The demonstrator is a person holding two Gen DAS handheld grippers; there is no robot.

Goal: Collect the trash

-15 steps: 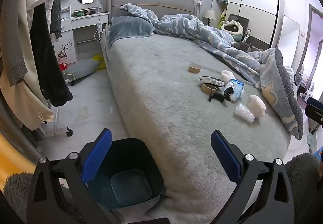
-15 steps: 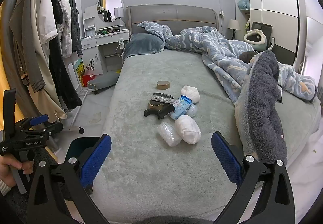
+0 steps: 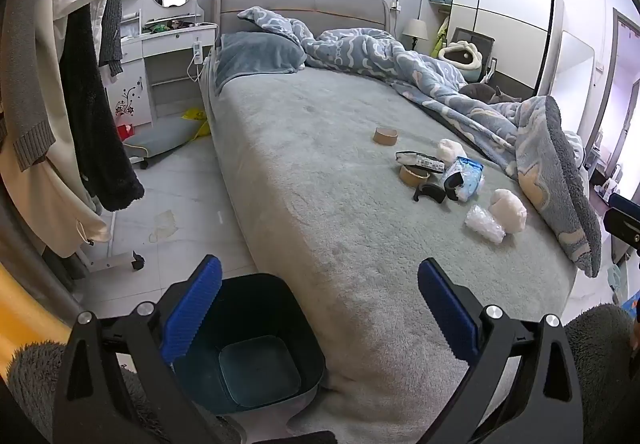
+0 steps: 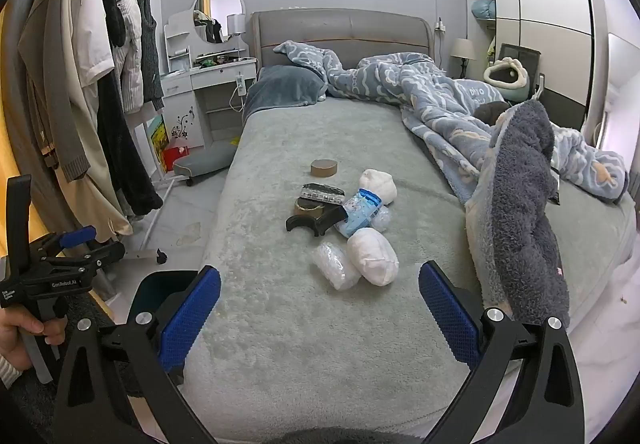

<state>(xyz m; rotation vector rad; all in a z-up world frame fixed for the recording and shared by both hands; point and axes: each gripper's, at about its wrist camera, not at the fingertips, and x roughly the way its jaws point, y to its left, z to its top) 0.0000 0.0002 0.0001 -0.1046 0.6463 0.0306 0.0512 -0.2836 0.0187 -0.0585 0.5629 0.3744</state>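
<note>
A cluster of trash lies mid-bed: a white wad (image 4: 373, 256), a clear plastic wrap (image 4: 335, 266), a blue packet (image 4: 359, 211), a black curved piece (image 4: 304, 223), a tape roll (image 4: 324, 167) and another white wad (image 4: 378, 184). The same white wad (image 3: 509, 210) and tape roll (image 3: 386, 135) show in the left wrist view. A dark bin (image 3: 256, 344) stands on the floor at the bed's near corner. My left gripper (image 3: 320, 308) hangs open above the bin's edge and the bed corner. My right gripper (image 4: 320, 308) is open over the bed's near end, short of the trash. Both hold nothing.
A grey bed (image 4: 312, 344) fills the middle, with a blue quilt (image 4: 440, 100) bunched along its right side. Clothes on a rack (image 4: 92, 116) hang at the left over the tiled floor. A dressing table (image 4: 208, 80) and a wardrobe (image 4: 540, 36) stand at the back.
</note>
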